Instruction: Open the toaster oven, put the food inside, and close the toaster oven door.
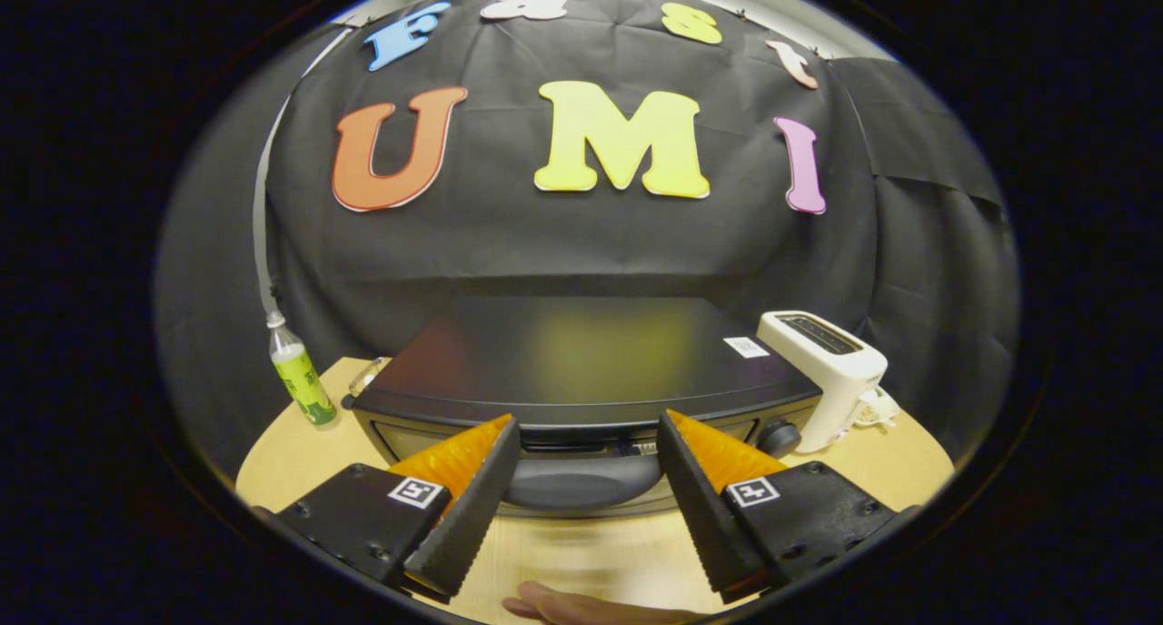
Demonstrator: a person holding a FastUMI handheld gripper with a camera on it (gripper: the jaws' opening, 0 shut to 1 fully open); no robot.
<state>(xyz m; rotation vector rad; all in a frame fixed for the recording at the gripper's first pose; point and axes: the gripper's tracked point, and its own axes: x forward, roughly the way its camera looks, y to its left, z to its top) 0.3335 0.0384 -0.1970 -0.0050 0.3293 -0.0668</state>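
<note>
- The tool [586,461] is hovering with fingers spread, gripping nothing, just above the toaster oven's handle [581,484]
- The toaster oven [581,371] is sitting on the surface [291,452], door seemingly closed
- Opening, loading food and closing are all remaining, I judge; no food visible

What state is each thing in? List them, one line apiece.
Toaster oven: door shut, its handle between the fingers, untouched.
Tongs: open, fingers apart either side of the handle.
White toaster: upright, slots look empty.
Bottle: upright beside the oven, capped.
Hand: resting on the table, below the tongs.
</note>
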